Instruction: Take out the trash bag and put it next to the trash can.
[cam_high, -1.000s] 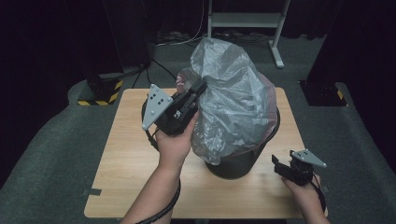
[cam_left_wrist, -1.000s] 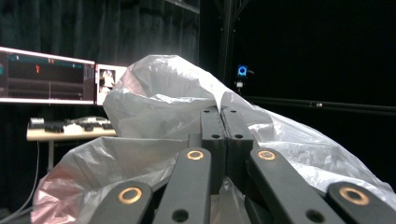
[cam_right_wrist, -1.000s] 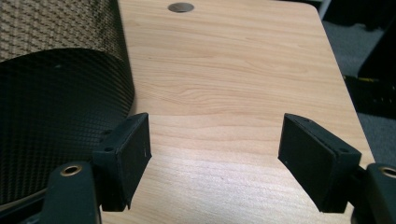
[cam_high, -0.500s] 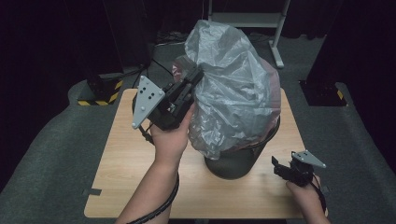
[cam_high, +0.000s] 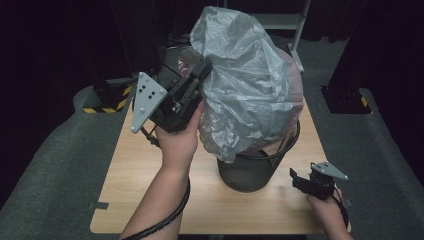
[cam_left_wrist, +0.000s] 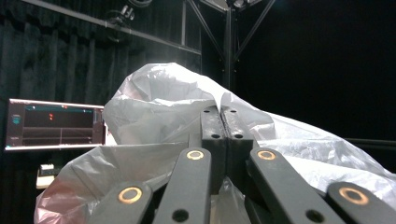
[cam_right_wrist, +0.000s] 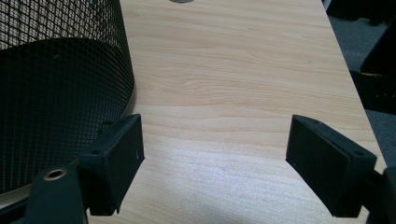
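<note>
The left gripper (cam_high: 200, 70) has its jaws pressed together on a pinch of the grey plastic bag (cam_high: 250, 85), held billowing above the black mesh bin (cam_high: 250, 172). The right gripper (cam_high: 300, 181) rests low beside the bin, jaws spread on nothing. Below lies a pale wooden table (cam_high: 145, 170), then grey carpet (cam_high: 45, 170), black curtains, and a lit monitor (cam_left_wrist: 53, 123).

the left gripper (cam_high: 197, 75) is a boxy black body with a grey three-cornered plate (cam_high: 144, 100) bearing small dark holes, and a black cable (cam_high: 170, 212) looping along the bare forearm. its black linkage bars carry brass-ringed pivots and small screw holes. the right gripper (cam_high: 300, 181) is likewise black with a grey plate (cam_high: 329, 171); its jaws end in square matte black pads (cam_right_wrist: 123, 149). no sleeves show.
</note>
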